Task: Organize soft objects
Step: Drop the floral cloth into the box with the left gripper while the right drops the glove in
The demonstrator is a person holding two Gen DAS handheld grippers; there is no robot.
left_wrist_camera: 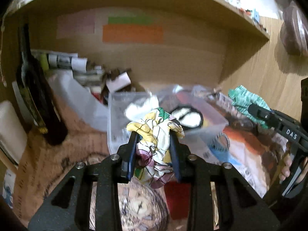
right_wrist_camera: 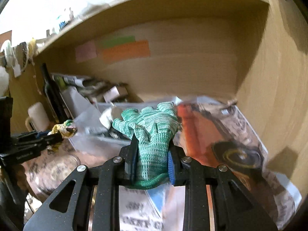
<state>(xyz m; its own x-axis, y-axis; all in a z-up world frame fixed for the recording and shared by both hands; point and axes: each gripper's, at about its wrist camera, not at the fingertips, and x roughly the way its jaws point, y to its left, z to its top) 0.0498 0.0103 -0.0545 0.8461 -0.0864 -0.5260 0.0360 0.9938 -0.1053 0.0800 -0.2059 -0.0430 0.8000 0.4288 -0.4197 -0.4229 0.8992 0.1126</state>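
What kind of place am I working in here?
Likely a cluttered home desk nook under a wooden shelf: sticky notes on the back panel, a dark bottle, a clear plastic bin.

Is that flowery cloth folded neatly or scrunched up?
Scrunched up: the flowery cloth bulges in crumpled wads between the left gripper fingers, no flat folds showing.

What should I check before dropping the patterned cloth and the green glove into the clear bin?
1. Left gripper shut on the patterned cloth: ok.
2. Right gripper shut on the green knit glove: ok.
3. Clear plastic bin open on top: ok.
4. Room left in the bin: cannot tell, white item already inside, view blurred.
5. Cloth directly over the bin opening: cannot tell.
6. Grippers apart from each other: ok.
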